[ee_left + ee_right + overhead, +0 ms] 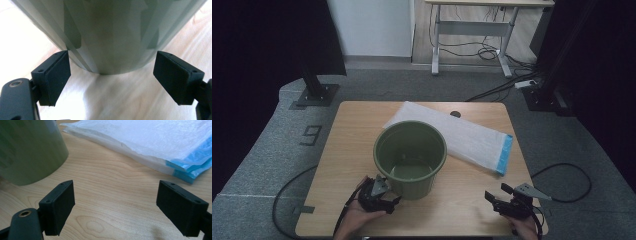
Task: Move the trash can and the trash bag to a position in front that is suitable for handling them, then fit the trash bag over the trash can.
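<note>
Left gripper [388,192]: jaws spread wide, nothing between them. In the left gripper view the left gripper [111,72] looks straight at the lower wall of the green bucket [110,32]; the bucket's base sits between the two pads but is wider than a grip would allow at that height. The left pad appears to be at or just short of the wall, the right pad stands apart from it. Contact cannot be confirmed.

Right gripper [495,196]: jaws likewise wide open and holding nothing. In the right gripper view the right gripper [116,197] points across bare table [112,182] toward the white bag [150,140] with the blue edge, which lies flat and well apart from the pads. The bucket's side shows at the left of that view.

Position of the work: in the high view the green bucket [410,157] stands upright near the middle of the table [342,150], open end up, apparently empty. The white bag [457,135] lies behind and to the right of it, its near-left part hidden behind the bucket's rim. The left gripper is at the bucket's near-left side; the right gripper is at the near-right corner, well apart from both things.

Assessment: the step in hand looks like the approach, with the left side steadying or about to take the bucket. The next move would call for the right gripper to travel forward to the bag and close on an edge, low to the table, since the bag is thin and flat.
</note>
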A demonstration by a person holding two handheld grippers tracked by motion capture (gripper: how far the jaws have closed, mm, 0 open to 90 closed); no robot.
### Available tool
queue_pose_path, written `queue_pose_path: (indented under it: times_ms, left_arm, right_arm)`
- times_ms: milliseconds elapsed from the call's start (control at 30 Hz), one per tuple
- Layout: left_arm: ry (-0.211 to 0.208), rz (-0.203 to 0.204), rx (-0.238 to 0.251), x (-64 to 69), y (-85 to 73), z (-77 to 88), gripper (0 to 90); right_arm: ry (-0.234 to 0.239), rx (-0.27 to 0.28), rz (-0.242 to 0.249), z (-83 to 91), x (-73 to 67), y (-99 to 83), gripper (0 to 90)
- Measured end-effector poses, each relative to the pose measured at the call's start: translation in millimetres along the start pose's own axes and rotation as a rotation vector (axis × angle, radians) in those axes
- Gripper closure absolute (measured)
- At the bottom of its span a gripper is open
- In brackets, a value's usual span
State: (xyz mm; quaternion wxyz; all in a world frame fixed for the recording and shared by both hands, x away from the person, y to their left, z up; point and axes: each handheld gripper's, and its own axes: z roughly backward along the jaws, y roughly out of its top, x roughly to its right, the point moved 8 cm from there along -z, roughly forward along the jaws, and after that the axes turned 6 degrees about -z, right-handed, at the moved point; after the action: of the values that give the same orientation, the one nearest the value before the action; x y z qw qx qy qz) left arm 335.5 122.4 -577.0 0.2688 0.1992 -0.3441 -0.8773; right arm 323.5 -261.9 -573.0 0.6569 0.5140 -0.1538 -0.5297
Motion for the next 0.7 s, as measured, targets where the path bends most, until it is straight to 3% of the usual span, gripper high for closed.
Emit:
queue_pose_path:
  times_ms: [200, 333, 500, 700]
  left_arm:
    - [0.001, 0.012, 0.011, 1.4, 8.6, -8.8, 14.1]
    - [0.014, -0.006, 0.01, 1.3, 11.1, -7.6, 14.1]
    - [0.062, 0.013, 0.004, -8.1, -0.3, 8.5, 14.1]
    - [0.112, 0.038, -0.039, -25.1, -15.9, 16.4, 14.0]
  right_arm:
    - [-0.001, -0.012, 0.002, -1.1, -0.1, -2.9, 15.2]
    - [0.0, -0.021, 0.013, -4.6, -4.5, -3.9, 15.2]
    - [-0.009, -0.027, 0.056, -6.4, -10.3, -2.7, 15.2]
    - [-0.077, -0.025, 0.116, -11.3, -12.7, -1.1, 15.1]
